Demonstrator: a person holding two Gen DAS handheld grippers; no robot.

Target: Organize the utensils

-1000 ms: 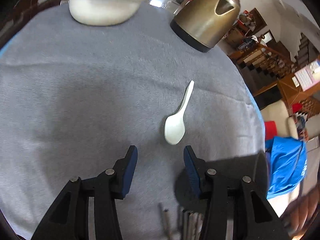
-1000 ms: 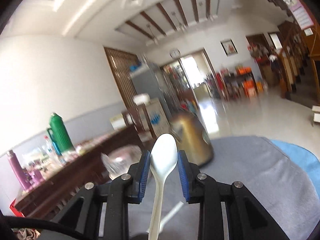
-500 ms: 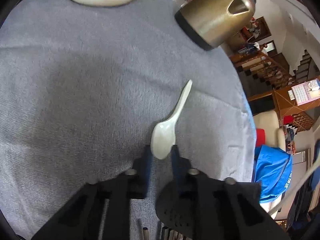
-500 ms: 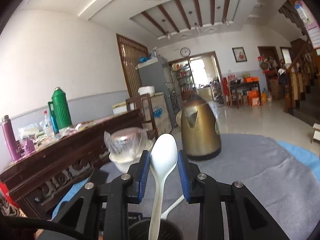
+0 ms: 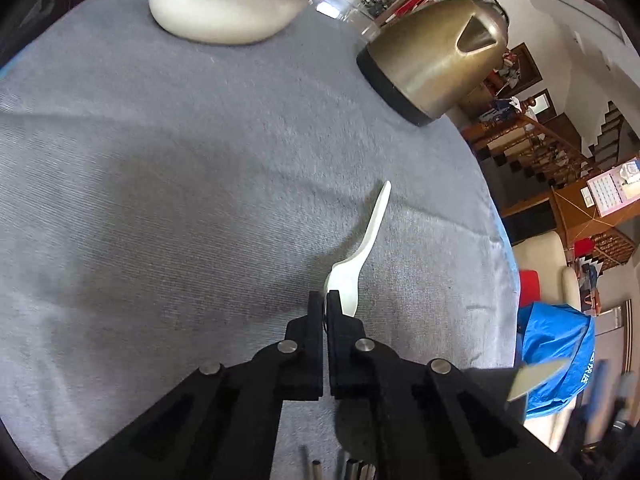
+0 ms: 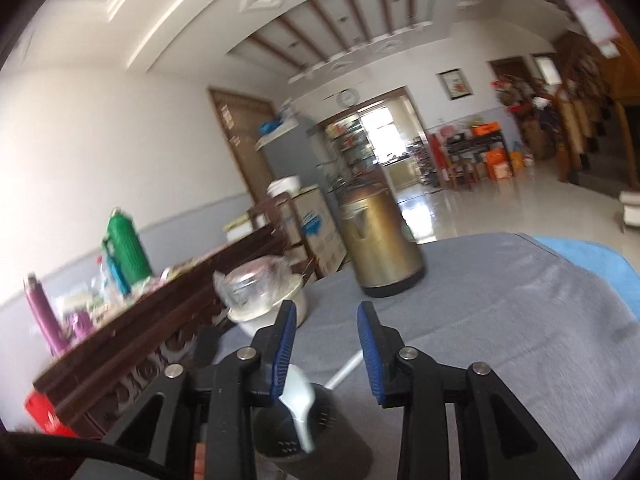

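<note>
A white spoon [image 5: 360, 248] lies on the grey tablecloth [image 5: 180, 200] with its handle pointing up and to the right. My left gripper [image 5: 325, 300] is shut on the near edge of its bowl. In the right wrist view my right gripper [image 6: 326, 344] hangs just above a dark perforated utensil holder [image 6: 328, 444]. Its jaws are opening and nothing is between the blue pads. A second white spoon [image 6: 300, 412] stands bowl-up in the holder, below the left finger. The handle of the first spoon [image 6: 346, 372] shows on the cloth behind the holder.
A gold kettle [image 5: 436, 48] [image 6: 380, 248] and a white bowl under plastic film [image 5: 224, 12] [image 6: 264, 300] stand at the far side of the table. The table's edge runs close on the right [image 5: 500, 220]. Metal utensil tips [image 5: 312, 468] poke up at the bottom.
My left gripper has closed from wide open onto the spoon's bowl. My right gripper has come down over the holder and opened; the spoon it held now stands in the holder.
</note>
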